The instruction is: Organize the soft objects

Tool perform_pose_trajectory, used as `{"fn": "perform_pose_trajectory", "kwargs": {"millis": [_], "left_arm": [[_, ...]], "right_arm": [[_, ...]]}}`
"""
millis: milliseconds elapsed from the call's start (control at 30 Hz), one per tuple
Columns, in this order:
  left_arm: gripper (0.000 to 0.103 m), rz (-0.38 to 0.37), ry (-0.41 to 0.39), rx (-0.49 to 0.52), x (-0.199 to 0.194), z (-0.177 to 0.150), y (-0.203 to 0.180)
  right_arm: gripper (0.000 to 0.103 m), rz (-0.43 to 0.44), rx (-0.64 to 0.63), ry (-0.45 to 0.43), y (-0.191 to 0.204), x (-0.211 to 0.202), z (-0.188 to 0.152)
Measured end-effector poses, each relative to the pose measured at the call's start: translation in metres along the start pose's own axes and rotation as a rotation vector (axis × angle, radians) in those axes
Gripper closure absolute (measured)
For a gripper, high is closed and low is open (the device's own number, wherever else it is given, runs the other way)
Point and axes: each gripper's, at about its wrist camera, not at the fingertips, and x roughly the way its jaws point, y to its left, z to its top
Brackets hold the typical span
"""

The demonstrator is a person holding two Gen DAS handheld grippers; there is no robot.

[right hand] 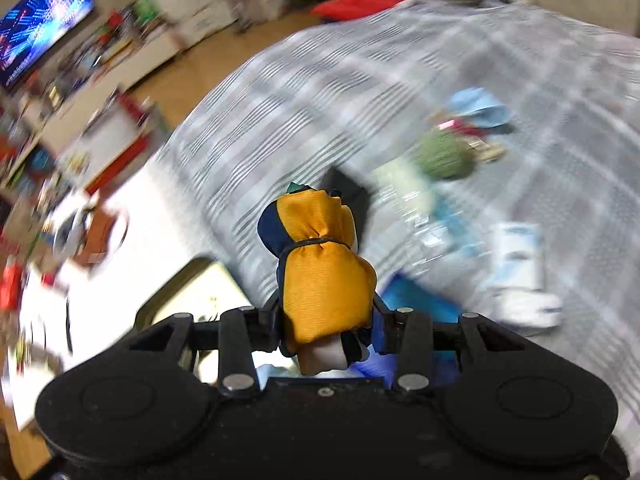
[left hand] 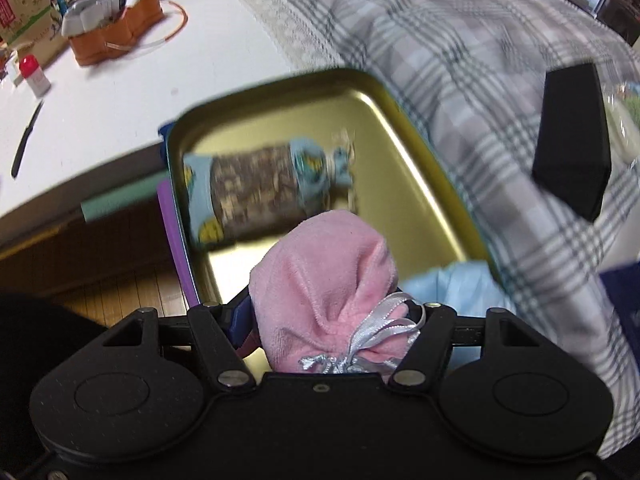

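Note:
My left gripper point(left hand: 326, 312) is shut on a pink velvet pouch point(left hand: 324, 276) tied with a silver ribbon, held over the near end of a gold metal tin point(left hand: 404, 136). A rolled brown and light blue sock bundle point(left hand: 260, 188) lies inside the tin. My right gripper point(right hand: 326, 312) is shut on an orange and navy cloth bundle point(right hand: 320, 264) bound with a black band, held above the plaid bedspread point(right hand: 360, 80). Part of the tin point(right hand: 188, 292) shows at the lower left of the right wrist view. Further off on the bedspread lie a green knitted item point(right hand: 444, 156), a light blue cloth point(right hand: 480, 108) and a white rolled item point(right hand: 520, 272).
A white table point(left hand: 120, 100) beside the tin carries an orange box point(left hand: 120, 28), a red-capped bottle point(left hand: 34, 74) and a black pen point(left hand: 26, 140). A black block point(left hand: 572, 140) rests on the plaid bedspread point(left hand: 460, 60). A lit screen point(right hand: 40, 24) and cluttered shelves stand beyond the wooden floor.

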Motion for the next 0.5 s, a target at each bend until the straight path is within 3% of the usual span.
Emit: {"fn": "perform_pose_trajectory", "kwargs": {"millis": [267,500], "left_arm": [[0.04,0.034,0.024,0.016,0.009,-0.014,-0.013],[0.035,0.041,0.014,-0.047,0.008,-0.01,-0.001]], "right_arm": [[0.063,-0.007,-0.17,0.107,0.071,0.056,-0.024],[0.062,0.005,-0.26,0.099,0.106,0.067,-0.029]]}}
